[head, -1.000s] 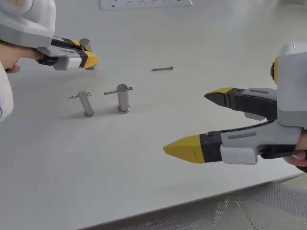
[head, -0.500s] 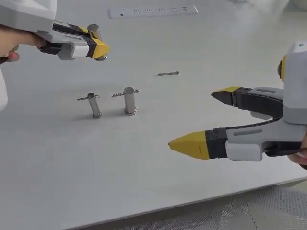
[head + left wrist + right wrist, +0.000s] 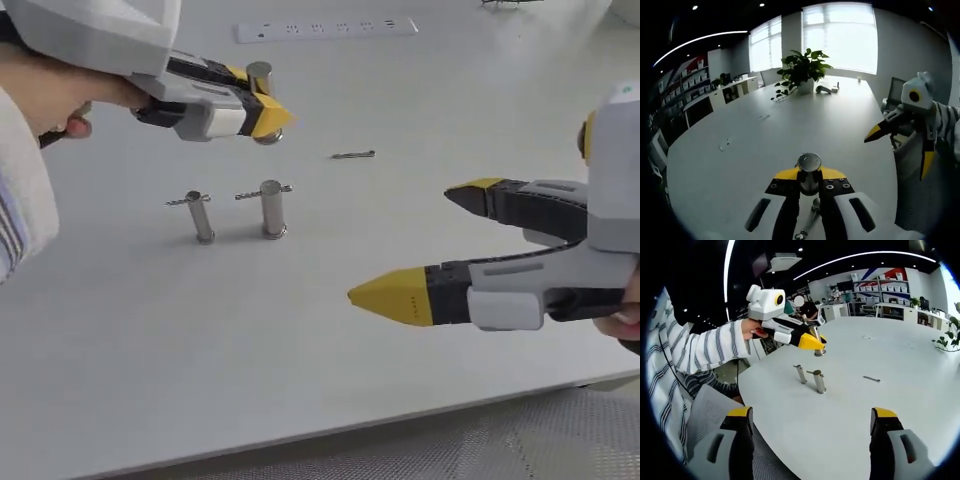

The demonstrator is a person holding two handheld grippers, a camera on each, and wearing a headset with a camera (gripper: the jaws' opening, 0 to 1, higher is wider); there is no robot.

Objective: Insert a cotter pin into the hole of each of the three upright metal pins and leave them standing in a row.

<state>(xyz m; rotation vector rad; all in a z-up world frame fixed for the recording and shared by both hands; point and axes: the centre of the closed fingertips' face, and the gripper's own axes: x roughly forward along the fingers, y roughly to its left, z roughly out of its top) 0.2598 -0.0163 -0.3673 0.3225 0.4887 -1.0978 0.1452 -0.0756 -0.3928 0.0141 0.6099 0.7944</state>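
Third metal pin (image 3: 261, 78) held — loose cotter pin (image 3: 352, 155) waiting
The left gripper (image 3: 262, 110) pinches the third metal pin upright. The loose cotter pin lies flat just to its right, long way sideways — ahead of the right gripper (image 3: 400, 243), jaws wide apart and empty.

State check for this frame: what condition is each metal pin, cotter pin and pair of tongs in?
Left tongs: shut on the third metal pin.
Third metal pin: upright in the grip.
Left standing pin: upright on the table, cotter pin through it.
Right standing pin: upright, cotter pin through it.
Loose cotter pin: lying flat on the table.
Right tongs: open, empty.
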